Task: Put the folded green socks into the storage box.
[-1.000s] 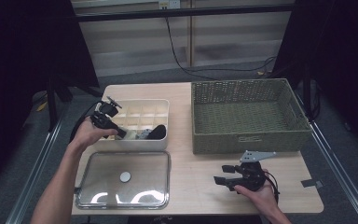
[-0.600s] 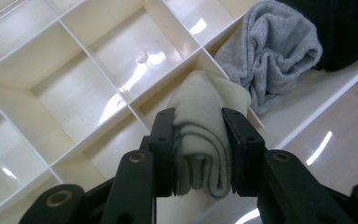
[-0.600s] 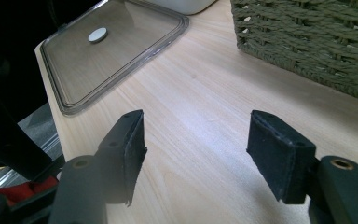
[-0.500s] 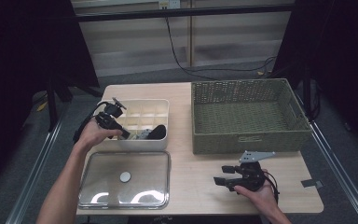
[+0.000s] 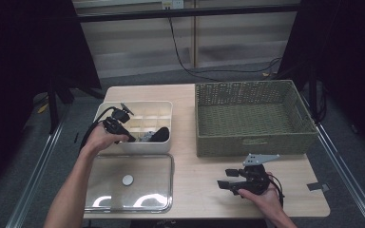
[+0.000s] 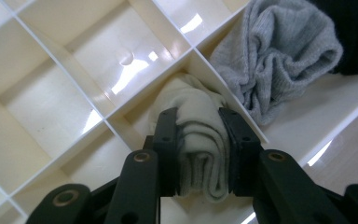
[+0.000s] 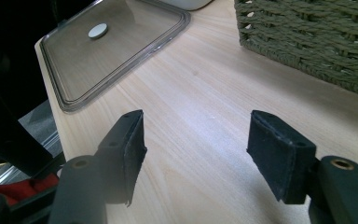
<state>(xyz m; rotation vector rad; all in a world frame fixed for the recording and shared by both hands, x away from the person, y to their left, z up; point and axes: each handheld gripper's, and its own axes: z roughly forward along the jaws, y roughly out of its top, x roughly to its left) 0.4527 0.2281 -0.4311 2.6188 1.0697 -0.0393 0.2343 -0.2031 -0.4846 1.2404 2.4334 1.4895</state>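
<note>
Cream sock (image 6: 198, 135) sits rolled in 1 compartment of the white divided box (image 5: 157, 108), seen from above with the left gripper (image 5: 129, 137) reaching in. Left gripper view: jaws, having just closed further, pinch that sock beside a grey sock (image 6: 279, 56). Right gripper view: the right gripper (image 7: 196, 149) hangs spread over the table (image 7: 205, 84) near the clear lid (image 7: 107, 56).

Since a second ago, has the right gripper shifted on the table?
No. In the high view the right gripper sits at the same spot below the front wall of the wicker basket, jaws open and nothing between them.
</note>
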